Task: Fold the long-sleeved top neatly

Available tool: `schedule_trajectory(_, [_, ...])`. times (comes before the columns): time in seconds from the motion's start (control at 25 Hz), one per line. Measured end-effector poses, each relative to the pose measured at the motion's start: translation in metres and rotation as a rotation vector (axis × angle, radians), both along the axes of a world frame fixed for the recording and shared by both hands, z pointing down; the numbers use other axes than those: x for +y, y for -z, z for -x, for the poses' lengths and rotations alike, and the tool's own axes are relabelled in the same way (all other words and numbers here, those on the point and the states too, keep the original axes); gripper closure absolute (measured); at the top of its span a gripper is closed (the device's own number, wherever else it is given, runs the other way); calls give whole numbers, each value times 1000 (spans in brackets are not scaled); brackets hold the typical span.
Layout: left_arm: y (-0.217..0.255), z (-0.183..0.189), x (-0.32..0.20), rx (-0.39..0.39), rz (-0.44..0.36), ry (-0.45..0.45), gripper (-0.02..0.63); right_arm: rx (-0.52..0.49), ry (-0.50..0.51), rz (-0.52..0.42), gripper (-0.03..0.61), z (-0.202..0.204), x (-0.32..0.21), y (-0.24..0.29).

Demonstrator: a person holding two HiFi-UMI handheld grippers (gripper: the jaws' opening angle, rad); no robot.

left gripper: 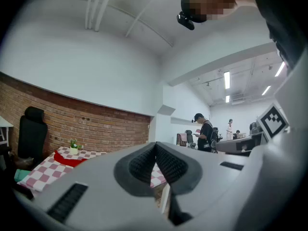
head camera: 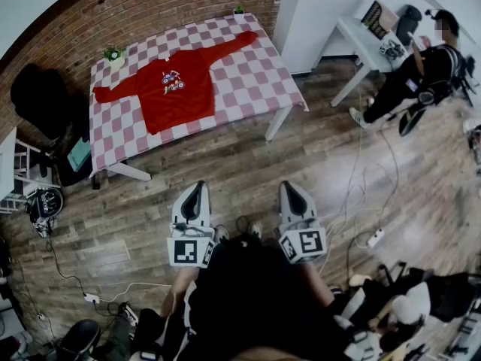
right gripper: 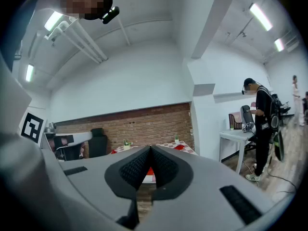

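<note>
Your left gripper (head camera: 197,188) and right gripper (head camera: 290,188) sit side by side low in the frame, jaws clenched together on nothing. The red long-sleeved top (head camera: 176,89) lies spread flat, sleeves out, on the checked bench (head camera: 255,77) at upper left, well apart from both. Wooden floor (head camera: 225,160) stretches between them and the bench's near edge.

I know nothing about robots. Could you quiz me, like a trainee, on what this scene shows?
1. True or false: the red top lies spread out, sleeves wide, on the checked table.
2. The left gripper has its jaws: A) wide open; B) closed on nothing; C) closed on a sleeve.
3. Fill in: behind the table stands a ___ wall.
Key: 1 true; 2 B; 3 brick.
</note>
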State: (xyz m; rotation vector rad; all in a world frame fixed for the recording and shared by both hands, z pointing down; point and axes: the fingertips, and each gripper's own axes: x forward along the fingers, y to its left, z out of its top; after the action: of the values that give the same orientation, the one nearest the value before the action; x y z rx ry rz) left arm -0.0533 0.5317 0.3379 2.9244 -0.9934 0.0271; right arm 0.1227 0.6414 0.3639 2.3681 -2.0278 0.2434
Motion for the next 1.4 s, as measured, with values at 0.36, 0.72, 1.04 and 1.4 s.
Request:
schedule_trajectory(0.36, [3,2,4,-1,-13,-13,607,14,12,-8,571,9,4,8])
schedule_trajectory(0.72, [-3,14,0,0,3,-24,607,-16,6,-9,403,24,-6,-8])
schedule_trajectory(1.04, [-19,34,-9,16,51,-39,607,-18,-21,20,405,44,-15,-17])
schedule_trajectory(1.4, [-36,26,-37,-4,75,-48,607,-43,-30,30,405,37,-53,-29])
